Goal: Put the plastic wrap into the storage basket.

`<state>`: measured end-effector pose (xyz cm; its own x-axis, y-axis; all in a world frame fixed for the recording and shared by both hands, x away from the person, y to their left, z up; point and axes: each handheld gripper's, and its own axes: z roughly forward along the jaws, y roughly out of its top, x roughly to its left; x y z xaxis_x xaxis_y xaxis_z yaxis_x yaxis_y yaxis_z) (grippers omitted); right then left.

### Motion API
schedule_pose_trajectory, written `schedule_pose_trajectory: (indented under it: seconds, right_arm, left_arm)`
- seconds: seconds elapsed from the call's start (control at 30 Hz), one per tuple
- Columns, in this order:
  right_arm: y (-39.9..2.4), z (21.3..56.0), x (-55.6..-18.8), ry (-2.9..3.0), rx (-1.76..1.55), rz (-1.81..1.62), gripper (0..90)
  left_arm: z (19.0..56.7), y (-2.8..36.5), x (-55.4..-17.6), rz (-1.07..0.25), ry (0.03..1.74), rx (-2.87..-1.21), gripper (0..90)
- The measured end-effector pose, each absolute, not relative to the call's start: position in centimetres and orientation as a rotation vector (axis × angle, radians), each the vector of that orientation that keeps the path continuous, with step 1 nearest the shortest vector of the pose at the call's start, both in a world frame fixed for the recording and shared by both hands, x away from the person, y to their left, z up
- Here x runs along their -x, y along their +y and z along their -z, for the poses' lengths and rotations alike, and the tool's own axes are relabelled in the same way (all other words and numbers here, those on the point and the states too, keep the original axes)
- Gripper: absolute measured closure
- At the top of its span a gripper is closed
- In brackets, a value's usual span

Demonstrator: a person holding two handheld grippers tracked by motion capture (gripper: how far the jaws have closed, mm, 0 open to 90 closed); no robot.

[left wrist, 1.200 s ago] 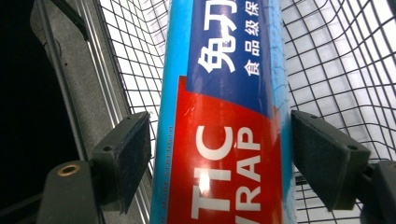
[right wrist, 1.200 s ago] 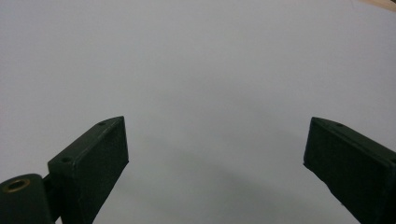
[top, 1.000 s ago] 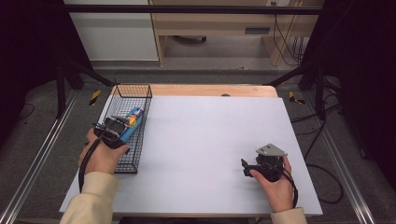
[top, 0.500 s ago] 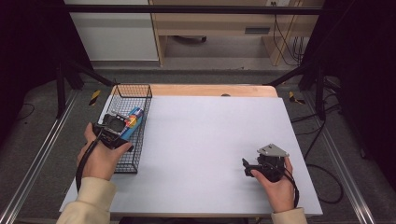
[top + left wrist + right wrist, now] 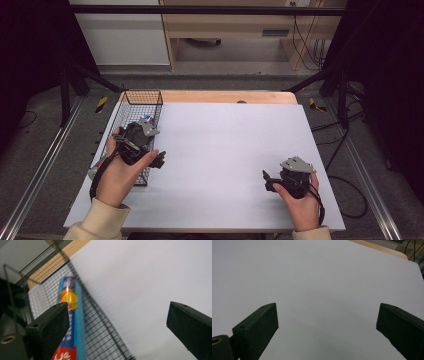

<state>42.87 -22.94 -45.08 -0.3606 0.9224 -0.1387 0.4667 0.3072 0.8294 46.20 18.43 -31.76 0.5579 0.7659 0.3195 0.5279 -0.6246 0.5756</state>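
A long blue box [image 5: 72, 315] with fruit printed on it lies in the black wire basket [image 5: 140, 93] at the table's left edge. In the high view one end of the box [image 5: 145, 120] peeks out behind my left gripper [image 5: 161, 161]. That gripper hangs over the basket's right wall, and its jaws have just been opening. They stand wide apart with nothing between them, and the box lies off its left jaw. My right gripper [image 5: 266, 180] hovers low over the white tabletop [image 5: 225, 145] at the near right. Its jaws have just opened a little further and are empty.
The basket's wire wall [image 5: 100, 327] runs just under the left gripper [image 5: 117, 332]. A strip of bare wood [image 5: 225, 96] borders the table's far edge. Dark frame posts stand at both sides, and cables lie on the floor at the right.
My left gripper has lifted and swung right, from inside the basket to over its right wall, and its jaws have spread. The blue box stays in the basket. The right hand has hardly moved.
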Motion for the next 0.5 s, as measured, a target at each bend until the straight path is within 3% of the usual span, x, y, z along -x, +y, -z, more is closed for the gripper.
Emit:
schedule_pose_trajectory:
  seconds: [0.5]
  right_arm:
    - [-23.8,45.2,-41.1,1.904,-1.254,-0.924,4.1]
  left_arm:
    - [33.5,13.2,-45.9,-0.673,0.717,-2.316,4.9]
